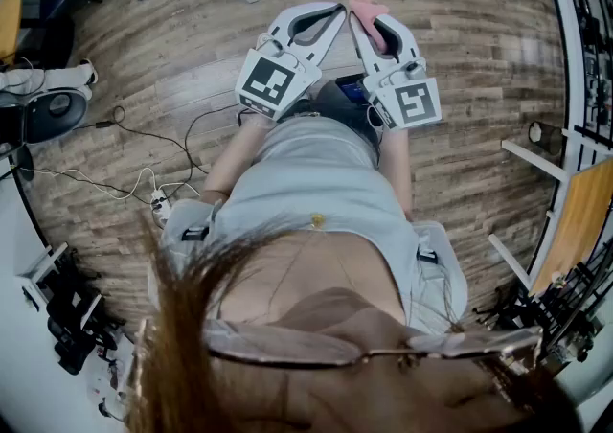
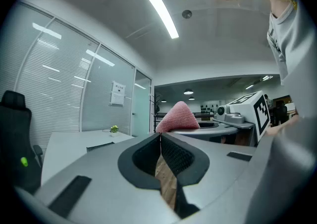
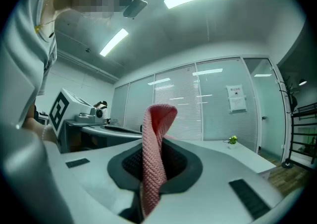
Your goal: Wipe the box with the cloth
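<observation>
Head view: the left gripper (image 1: 329, 17) and right gripper (image 1: 375, 27) are held level over the wooden floor (image 1: 172, 57), with no box in sight. Left gripper view: its jaws are pressed together on nothing. Right gripper view: the jaws pinch the pink cloth (image 3: 153, 158), so wiping seems not yet started, and the next move calls for bringing the cloth to the box.

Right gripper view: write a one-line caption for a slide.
The right gripper holds a pink cloth pinched between its jaws.

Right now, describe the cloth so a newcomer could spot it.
Over the wood floor, the person holds out the left gripper and right gripper side by side. The cloth is the pink knitted strip clamped in the right one's jaws, sticking past their tips; the left one's jaws are shut on nothing.
</observation>
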`<state>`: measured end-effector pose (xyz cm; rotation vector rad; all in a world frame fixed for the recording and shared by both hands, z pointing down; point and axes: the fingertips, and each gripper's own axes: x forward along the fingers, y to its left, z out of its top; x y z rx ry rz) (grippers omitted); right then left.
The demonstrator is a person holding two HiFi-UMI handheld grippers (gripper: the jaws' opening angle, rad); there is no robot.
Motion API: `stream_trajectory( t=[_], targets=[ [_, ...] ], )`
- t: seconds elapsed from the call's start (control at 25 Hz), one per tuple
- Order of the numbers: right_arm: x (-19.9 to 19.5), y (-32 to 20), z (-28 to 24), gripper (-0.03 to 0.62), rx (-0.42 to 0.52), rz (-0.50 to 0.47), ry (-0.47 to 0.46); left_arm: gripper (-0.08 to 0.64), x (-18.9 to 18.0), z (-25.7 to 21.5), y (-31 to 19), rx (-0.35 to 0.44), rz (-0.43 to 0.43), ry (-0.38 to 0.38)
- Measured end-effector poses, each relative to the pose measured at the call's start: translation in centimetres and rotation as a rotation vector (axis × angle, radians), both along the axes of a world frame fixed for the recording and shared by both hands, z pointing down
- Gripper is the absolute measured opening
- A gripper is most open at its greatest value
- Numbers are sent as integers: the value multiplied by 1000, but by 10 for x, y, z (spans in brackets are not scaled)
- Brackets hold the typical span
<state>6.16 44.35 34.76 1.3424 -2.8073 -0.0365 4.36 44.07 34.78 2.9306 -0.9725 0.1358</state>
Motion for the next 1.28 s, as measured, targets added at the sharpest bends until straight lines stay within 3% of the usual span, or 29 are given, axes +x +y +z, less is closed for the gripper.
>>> stream_trajectory(
  t=[0.56, 0.92, 1.28],
  targets=[
    [15, -51, 1, 38, 17, 44, -30, 32, 3, 9, -47, -10, -5, -22],
    [31, -128, 5, 38, 7, 43, -25, 32, 11, 16, -122, -40, -26, -17],
    [48, -227, -3, 38, 3, -42, -7, 32, 33, 7, -218, -47, -96, -12]
  ],
)
